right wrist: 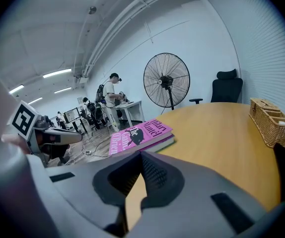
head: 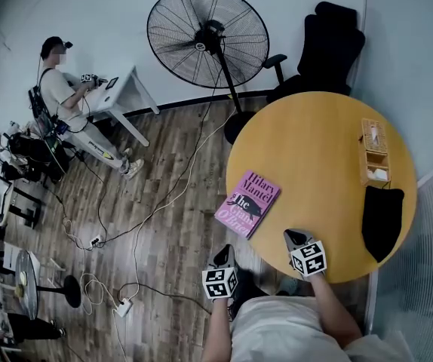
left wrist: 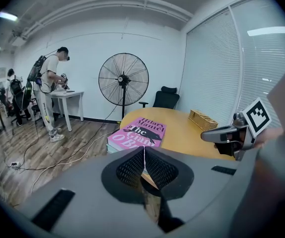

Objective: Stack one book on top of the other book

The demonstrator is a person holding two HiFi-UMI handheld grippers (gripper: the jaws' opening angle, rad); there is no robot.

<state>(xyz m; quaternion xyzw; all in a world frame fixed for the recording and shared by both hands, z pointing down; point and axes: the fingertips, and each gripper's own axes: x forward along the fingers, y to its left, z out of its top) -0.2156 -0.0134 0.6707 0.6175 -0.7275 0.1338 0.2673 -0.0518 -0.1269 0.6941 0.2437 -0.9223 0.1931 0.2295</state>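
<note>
A pink book (head: 248, 202) lies at the left edge of the round yellow table (head: 314, 149), partly overhanging it. In the left gripper view the pink book (left wrist: 137, 133) rests flat on a second book with a pale green edge (left wrist: 113, 148); the right gripper view shows the same stack (right wrist: 140, 135). My left gripper (head: 222, 253) hangs shut and empty over the floor, just short of the books. The right gripper (head: 290, 236) is shut and empty over the table's near edge, to the right of the books. Neither one touches the stack.
A wicker box (head: 374, 153) and a black object (head: 382, 221) sit on the table's right side. Behind the table stand a large floor fan (head: 207, 36) and a black office chair (head: 326, 47). A person (head: 66, 96) stands at a white desk at far left; cables cross the floor.
</note>
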